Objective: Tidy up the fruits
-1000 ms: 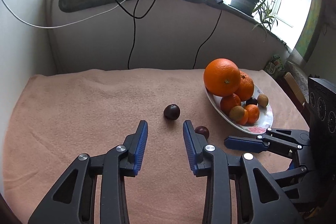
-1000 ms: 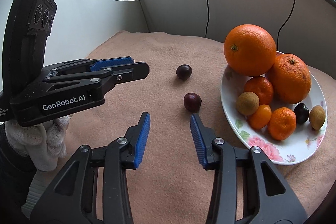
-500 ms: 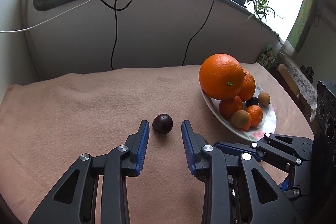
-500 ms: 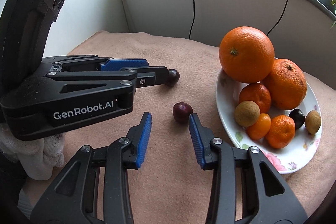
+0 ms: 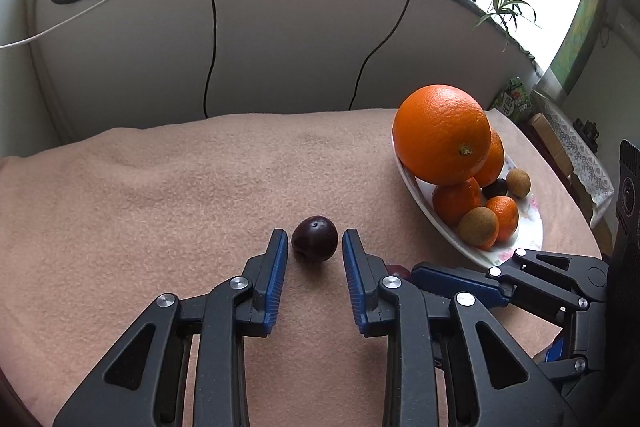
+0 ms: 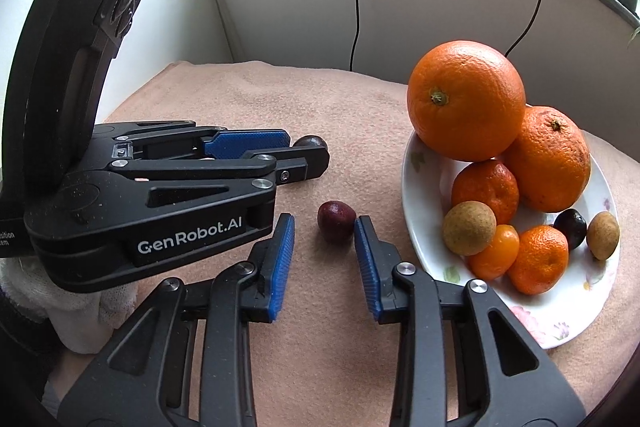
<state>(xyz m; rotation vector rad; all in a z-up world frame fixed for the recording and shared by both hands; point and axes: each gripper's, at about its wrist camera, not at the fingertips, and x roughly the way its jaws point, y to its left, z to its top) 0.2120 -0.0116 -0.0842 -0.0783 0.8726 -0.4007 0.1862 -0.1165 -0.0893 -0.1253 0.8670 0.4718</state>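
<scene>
Both grippers advanced onto plums; left reads "GenRobot.AI".

One legible marking: "GenRobot.AI" in white lettering on the black side housing of the left gripper, seen from the right wrist view (small white print at that housing's far left edge is cut off and unreadable). Green packet print illegible
</scene>
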